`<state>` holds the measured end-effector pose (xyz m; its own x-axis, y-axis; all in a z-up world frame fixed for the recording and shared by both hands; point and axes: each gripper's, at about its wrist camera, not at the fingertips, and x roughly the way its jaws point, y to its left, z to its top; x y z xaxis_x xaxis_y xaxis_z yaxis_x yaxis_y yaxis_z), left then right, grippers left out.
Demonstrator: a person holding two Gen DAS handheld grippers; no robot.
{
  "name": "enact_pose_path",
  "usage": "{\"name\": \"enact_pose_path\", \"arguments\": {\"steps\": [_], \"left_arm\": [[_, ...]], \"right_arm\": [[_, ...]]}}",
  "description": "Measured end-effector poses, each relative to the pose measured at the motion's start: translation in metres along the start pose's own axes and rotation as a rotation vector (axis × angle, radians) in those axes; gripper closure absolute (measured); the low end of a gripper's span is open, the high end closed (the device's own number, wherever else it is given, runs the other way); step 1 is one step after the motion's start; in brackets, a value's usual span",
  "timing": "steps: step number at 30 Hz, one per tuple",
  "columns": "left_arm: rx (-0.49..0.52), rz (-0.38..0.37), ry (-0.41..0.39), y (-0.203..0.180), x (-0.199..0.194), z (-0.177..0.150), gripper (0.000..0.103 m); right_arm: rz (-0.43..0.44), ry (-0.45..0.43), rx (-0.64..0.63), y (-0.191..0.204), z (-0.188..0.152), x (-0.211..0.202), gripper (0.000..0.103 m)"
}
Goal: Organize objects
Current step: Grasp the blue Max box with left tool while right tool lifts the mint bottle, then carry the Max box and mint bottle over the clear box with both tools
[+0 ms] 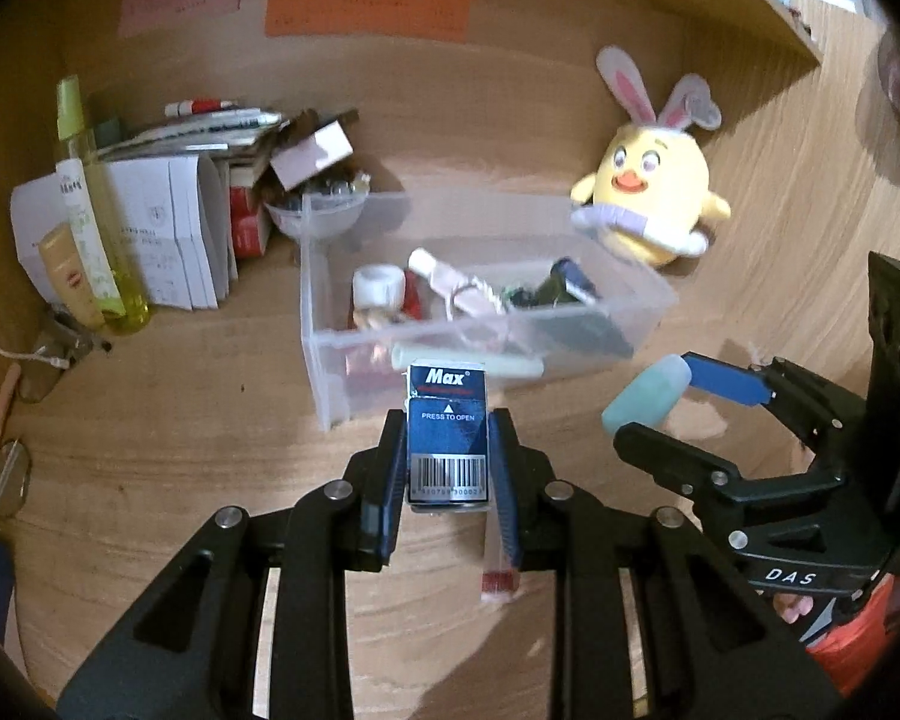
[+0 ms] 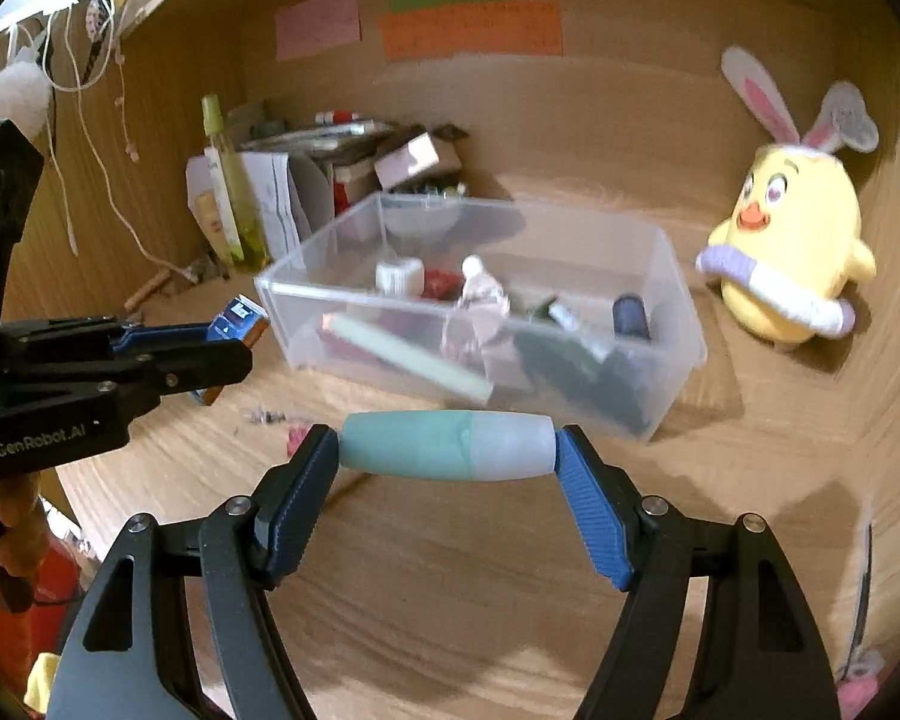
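Note:
My left gripper (image 1: 447,462) is shut on a blue "Max" staple box (image 1: 447,432), held above the desk just in front of the clear plastic bin (image 1: 330,372). The box also shows in the right wrist view (image 2: 237,318). My right gripper (image 2: 447,450) is shut on a teal and white capsule-shaped tube (image 2: 447,445), gripped end to end, in front of the bin (image 2: 684,324). The tube also shows in the left wrist view (image 1: 647,391). The bin holds several small items, among them a white tape roll (image 1: 379,285) and a pale green stick (image 2: 414,357).
A yellow chick plush with bunny ears (image 1: 654,192) stands right of the bin. Bottles (image 1: 90,222), papers and small boxes (image 1: 180,228) crowd the back left corner. Glasses (image 1: 9,474) lie at the left edge. Small scraps (image 2: 267,417) lie on the wooden desk.

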<state>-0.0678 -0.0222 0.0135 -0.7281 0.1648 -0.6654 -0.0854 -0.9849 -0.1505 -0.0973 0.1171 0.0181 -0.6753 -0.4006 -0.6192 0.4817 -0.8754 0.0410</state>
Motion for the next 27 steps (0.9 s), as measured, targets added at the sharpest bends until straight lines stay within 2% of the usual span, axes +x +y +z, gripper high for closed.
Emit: {"name": "enact_pose_path", "arguments": {"steps": [7, 16, 27], "left_arm": [[-0.024, 0.002, -0.051, 0.009, -0.003, 0.016, 0.077], [-0.061, 0.002, -0.075, 0.024, 0.004, 0.036, 0.077], [-0.08, 0.002, -0.049, 0.03, 0.034, 0.056, 0.077]], "right_arm": [[-0.018, -0.049, 0.002, -0.007, 0.022, 0.0, 0.032], [-0.05, -0.092, 0.02, -0.022, 0.046, 0.006, 0.032], [-0.054, -0.062, 0.02, -0.026, 0.064, 0.036, 0.032]]}}
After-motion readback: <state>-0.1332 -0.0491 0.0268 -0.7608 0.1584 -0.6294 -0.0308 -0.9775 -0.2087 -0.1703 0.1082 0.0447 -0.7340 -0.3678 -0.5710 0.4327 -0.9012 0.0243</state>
